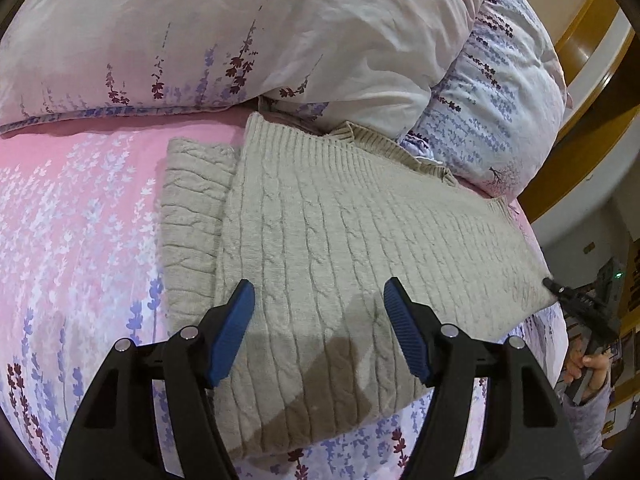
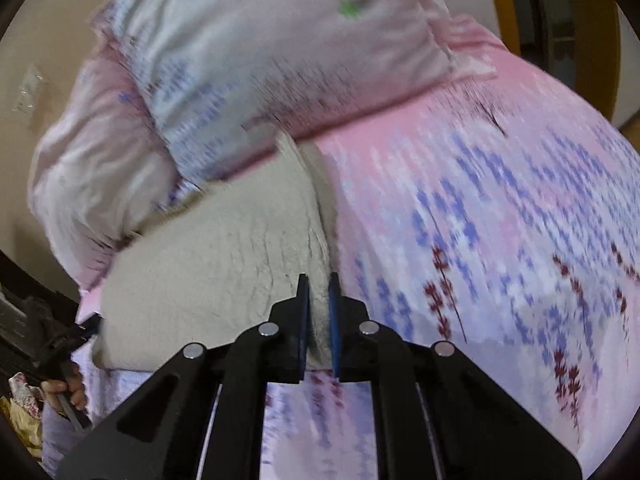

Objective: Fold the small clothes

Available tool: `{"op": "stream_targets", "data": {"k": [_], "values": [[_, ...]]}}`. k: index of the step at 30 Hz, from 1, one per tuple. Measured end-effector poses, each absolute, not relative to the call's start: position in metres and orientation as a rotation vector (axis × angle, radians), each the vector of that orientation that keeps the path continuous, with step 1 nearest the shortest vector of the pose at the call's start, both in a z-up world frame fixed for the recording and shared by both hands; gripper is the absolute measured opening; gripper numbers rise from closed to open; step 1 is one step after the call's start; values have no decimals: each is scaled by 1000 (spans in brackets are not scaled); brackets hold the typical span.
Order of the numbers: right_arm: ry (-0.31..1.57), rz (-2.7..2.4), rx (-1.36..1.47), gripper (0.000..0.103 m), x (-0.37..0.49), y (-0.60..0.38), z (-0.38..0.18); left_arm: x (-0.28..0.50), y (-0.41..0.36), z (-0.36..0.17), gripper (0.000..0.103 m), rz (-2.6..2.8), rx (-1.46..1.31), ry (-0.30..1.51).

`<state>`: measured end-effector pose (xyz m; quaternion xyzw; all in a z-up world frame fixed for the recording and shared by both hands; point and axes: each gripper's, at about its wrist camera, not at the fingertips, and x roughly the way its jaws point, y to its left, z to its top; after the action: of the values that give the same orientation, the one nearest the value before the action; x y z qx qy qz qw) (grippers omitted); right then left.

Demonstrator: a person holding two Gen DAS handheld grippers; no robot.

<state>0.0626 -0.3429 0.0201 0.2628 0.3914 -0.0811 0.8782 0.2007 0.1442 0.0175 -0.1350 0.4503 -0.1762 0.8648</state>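
A beige cable-knit sweater (image 1: pixel 340 232) lies partly folded on the pink flowered bedsheet (image 1: pixel 72 208), with one folded part showing at its left side. My left gripper (image 1: pixel 319 284) stands open just above the sweater's near part, its blue pads (image 1: pixel 236 332) wide apart and not pressing the knit. At the right edge of the left wrist view, my right gripper (image 1: pixel 558 291) meets the sweater's corner. The right wrist view is blurred. There my right gripper (image 2: pixel 319 280) is shut on the sweater (image 2: pixel 208 264) at its right edge, with knit pinched between the pads. The left gripper (image 2: pixel 86 328) shows at far left.
A bunched duvet (image 1: pixel 260 32) and a flowered pillow (image 1: pixel 492 120) lie right behind the sweater. Wooden trim (image 1: pixel 588 40) curves at the right. The bed's edge runs past the sweater's right corner. A person's hand (image 1: pixel 592 368) holds the right tool. Open sheet (image 2: pixel 500 220) stretches to the right.
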Motion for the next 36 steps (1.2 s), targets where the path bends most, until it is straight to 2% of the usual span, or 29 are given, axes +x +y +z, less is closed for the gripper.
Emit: {"op": "stream_targets", "data": {"k": [1, 3, 5, 10, 15, 19, 22, 26, 31, 36], "values": [[836, -178, 545, 12, 65, -344, 14, 201, 144, 17, 69, -370, -283, 943], [849, -192, 546, 24, 68, -346, 10, 200, 145, 18, 69, -373, -292, 938], [821, -188, 547, 46, 66, -346, 17, 197, 147, 21, 69, -380, -301, 929], [715, -157, 408, 46, 69, -321, 41, 187, 145, 18, 69, -372, -250, 938], [749, -23, 255, 46, 93, -275, 39, 179, 146, 16, 68, -372, -247, 921], [913, -86, 238, 53, 127, -277, 9, 176, 149, 14, 64, -361, -261, 912], [892, -92, 257, 53, 129, -277, 18, 171, 151, 16, 63, -354, -271, 910], [814, -15, 225, 65, 122, -259, 33, 160, 149, 26, 64, -351, -270, 865], [856, 7, 165, 65, 134, -234, 25, 157, 137, 19, 64, -334, -184, 893], [898, -51, -22, 75, 142, -206, 10, 152, 139, 20, 64, -332, -168, 889]]}}
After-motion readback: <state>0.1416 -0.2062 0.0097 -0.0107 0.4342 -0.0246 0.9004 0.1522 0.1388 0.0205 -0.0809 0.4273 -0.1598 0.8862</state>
